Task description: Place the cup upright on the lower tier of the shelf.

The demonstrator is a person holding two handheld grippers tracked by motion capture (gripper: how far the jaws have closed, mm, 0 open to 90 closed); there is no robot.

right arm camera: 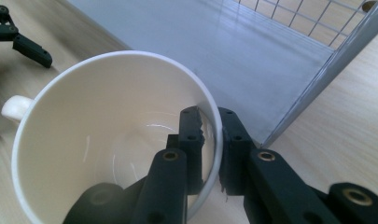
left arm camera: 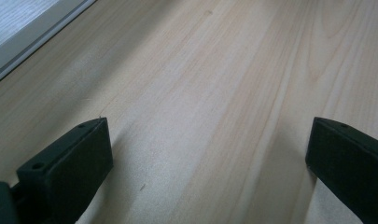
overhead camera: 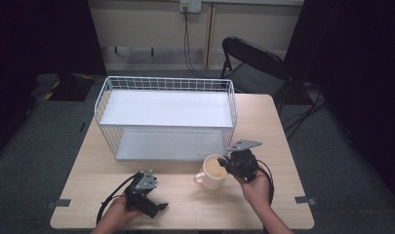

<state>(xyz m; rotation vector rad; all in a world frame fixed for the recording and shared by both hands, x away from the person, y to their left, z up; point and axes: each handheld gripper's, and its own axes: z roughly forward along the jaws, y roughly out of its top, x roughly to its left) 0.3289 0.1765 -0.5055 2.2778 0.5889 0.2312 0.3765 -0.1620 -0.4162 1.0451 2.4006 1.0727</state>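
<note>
Cream mug (overhead camera: 212, 171) just in front of wire shelf (overhead camera: 166, 117), rim pinched by right gripper (right arm camera: 209, 140), left gripper (left arm camera: 207, 154) wide, well apart from shelf.

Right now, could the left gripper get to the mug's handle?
Probably yes. The left gripper stands open over bare table, and the mug turns its handle toward it; the right gripper pinches the far rim.

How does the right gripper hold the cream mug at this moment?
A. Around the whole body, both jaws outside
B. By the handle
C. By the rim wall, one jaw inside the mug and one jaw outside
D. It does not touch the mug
C: in the right gripper view, the right gripper is closed on the wall of the mug, with one jaw inside and one outside, while the handle stays free on the far side.
</note>
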